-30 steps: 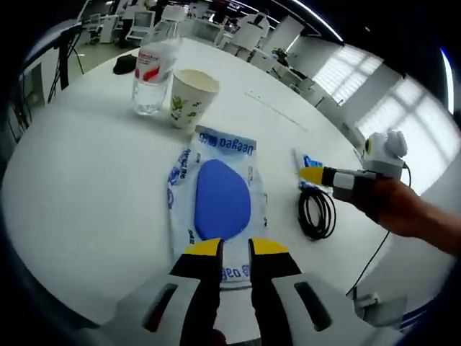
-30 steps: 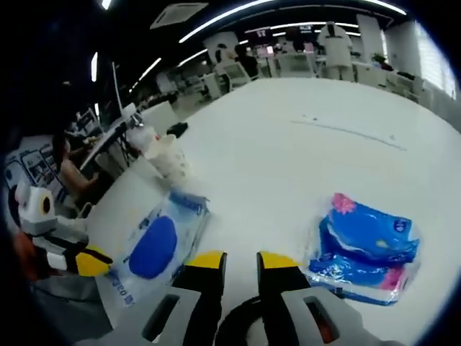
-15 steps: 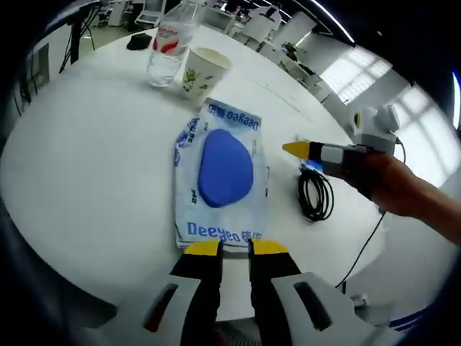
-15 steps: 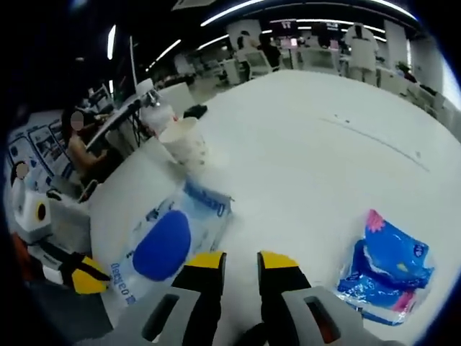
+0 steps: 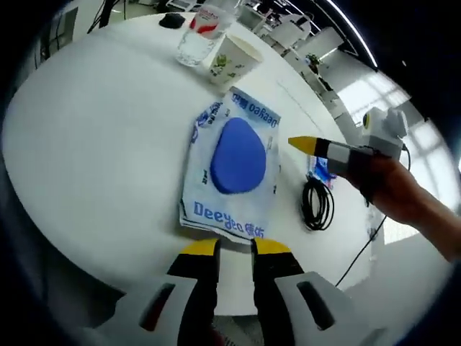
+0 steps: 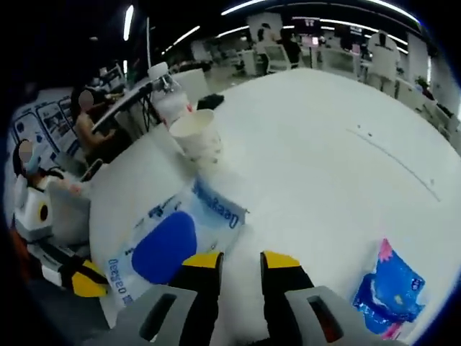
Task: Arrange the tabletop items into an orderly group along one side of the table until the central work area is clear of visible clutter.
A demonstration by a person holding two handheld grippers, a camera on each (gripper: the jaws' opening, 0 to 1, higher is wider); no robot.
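Two tools flank wipes pack [image 5: 234, 171] (flat) — none touching.

We see the bottle's [image 5: 200, 32] top cut off in the left gripper view. The right gripper [image 5: 306, 145] hides part of the tissue pack [image 5: 321, 170]; the cup's [image 5: 230, 59] print is too small to read.

an open-plan office. the big round white table [image 6: 324, 144] stands in a wide room with long ceiling strip lights [image 6: 248, 7], rows of white desks and chairs [image 6: 288, 54] at the far side, bright windows with blinds [image 5: 364, 94] on the right, and people seated at workstations [image 6: 90, 119] on the left.
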